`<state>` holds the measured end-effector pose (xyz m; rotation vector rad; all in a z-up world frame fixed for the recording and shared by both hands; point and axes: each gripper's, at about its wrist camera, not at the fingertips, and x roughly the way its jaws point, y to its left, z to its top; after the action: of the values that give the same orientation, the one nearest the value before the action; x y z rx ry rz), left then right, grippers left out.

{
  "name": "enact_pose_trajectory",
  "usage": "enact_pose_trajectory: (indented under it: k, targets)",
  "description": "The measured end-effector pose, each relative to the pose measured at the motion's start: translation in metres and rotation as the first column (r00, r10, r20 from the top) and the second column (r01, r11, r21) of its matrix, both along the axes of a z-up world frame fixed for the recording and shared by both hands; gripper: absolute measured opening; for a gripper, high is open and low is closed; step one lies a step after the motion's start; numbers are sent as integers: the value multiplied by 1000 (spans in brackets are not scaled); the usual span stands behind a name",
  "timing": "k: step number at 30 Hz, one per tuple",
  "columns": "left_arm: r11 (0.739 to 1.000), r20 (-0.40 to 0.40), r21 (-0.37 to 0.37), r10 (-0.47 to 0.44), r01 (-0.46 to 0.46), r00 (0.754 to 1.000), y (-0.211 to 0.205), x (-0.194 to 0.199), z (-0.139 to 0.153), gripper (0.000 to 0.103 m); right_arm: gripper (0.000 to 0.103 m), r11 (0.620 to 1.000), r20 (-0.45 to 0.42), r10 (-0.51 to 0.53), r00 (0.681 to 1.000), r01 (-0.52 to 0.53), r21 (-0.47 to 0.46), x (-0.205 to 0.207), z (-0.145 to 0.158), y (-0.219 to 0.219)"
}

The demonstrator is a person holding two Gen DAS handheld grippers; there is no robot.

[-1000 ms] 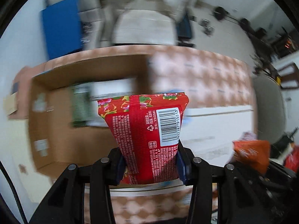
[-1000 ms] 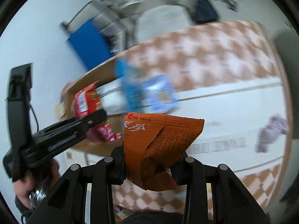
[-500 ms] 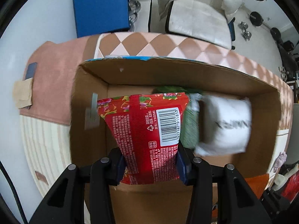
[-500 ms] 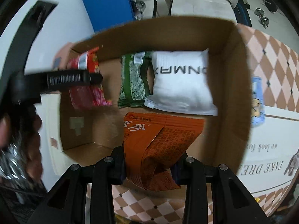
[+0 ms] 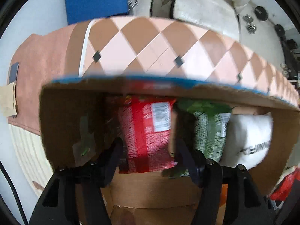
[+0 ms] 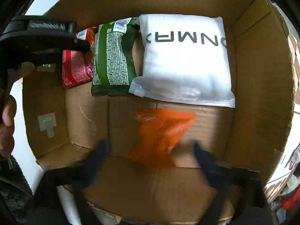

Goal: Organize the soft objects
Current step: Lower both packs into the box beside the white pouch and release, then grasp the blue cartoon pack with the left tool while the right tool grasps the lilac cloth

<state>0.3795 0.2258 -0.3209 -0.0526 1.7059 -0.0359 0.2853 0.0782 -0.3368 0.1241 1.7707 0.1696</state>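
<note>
A checkered peach-and-tan cloth covers the counter (image 5: 142, 43), with a blue panel and a pale padded seat in the room behind it. On the counter stands an open cardboard box (image 6: 262, 75), the landmark for everything here.

Along the box's far wall lie a red packet (image 5: 148, 131), a green packet (image 6: 112, 56) beside it, and a white pouch (image 6: 185, 56) lettered in black toward the right wall. The left gripper (image 5: 148, 155) points down into the box, its fingers (image 5: 112, 157) opening, the red packet between them with gaps showing on both sides. The right gripper (image 6: 150, 153) hangs over the box's near floor, its fingers (image 6: 97, 157) spreading wide; the orange packet (image 6: 161, 135) between them is blurred and appears free of the pads, seemingly dropping.

Risks, as I judge them: the orange packet may land crumpled or propped against the near wall instead of flat. The red packet, released close to the left wall and touching the green one, could tip onto its neighbour. Either gripper could snag the box rim when lifted out.

The right wrist view shows the whole box floor, the white pouch's full face, and the left gripper with the hand (image 6: 7, 123) holding it. The left wrist view alone shows the counter cloth and room beyond, but the box's far wall hides the packets' top edges, and the orange packet is not clearly seen there.
</note>
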Motion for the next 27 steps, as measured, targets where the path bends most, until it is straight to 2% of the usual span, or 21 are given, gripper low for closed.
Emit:
enact_pose_trajectory:
  k: [1,2,3,11,18,23,27]
  targets:
    - [1000,9,-5,-5,5,1000,-2,-1,5,72,103,1000,4,3,1000,-3,-14,-1,2,0]
    - [1000,21,5,-16,15,1000,-4,-2,10,91,103,1000,8,1,1000,-1,-20,-2,5,-1]
    - [999,41,21,-33,32,999,-8,-4,17,102,103,1000,15,-1,1000,1,-23,-2,7,-2]
    - [999,146,14,-40,38,989,-9,-39,66,102,103,997,116,-27,993,36,-72,-13,42,-18]
    - [999,228,24,-34,29,973,-9,-83,89,102,103,994,193,-16,981,37,-104,-34,74,-33]
    - [1000,261,13,1,-5,965,-8,-114,107,102,103,995,239,-10,971,32,-90,-46,98,-38]
    - [999,287,5,31,-34,957,-16,-125,120,102,103,998,265,-20,964,37,-59,-58,104,-40]
